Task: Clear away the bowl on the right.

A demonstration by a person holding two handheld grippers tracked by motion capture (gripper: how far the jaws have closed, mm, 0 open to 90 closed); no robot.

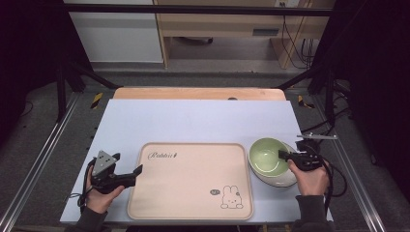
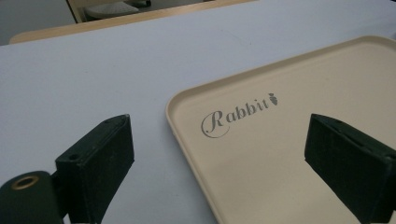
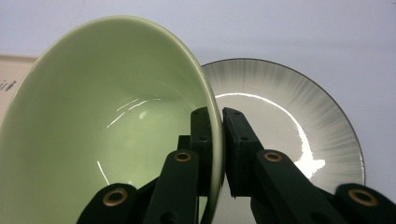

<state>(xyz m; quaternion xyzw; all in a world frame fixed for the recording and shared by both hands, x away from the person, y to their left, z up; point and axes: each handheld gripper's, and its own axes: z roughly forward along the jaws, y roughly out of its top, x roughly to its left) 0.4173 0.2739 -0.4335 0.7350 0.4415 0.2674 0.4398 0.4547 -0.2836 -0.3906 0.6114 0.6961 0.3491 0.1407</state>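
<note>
Pinching the rim of the green bowl [image 3: 116,126], the right gripper [image 3: 218,140] has one jaw inside the wall and one outside. The bowl sits tilted above a pale plate [image 3: 289,116] near the desk's right edge, just beside the beige tray [image 1: 191,181]. The left gripper [image 2: 219,154] hovers at the tray's left rim, near the desk's left edge, jaws spread and holding nothing.

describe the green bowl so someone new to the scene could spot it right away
Start at the big beige tray on the table, then look just past its right edge. The green bowl is there, its rim pinched by the right gripper, tilted over a pale plate. It is the one green, deep dish.
</note>
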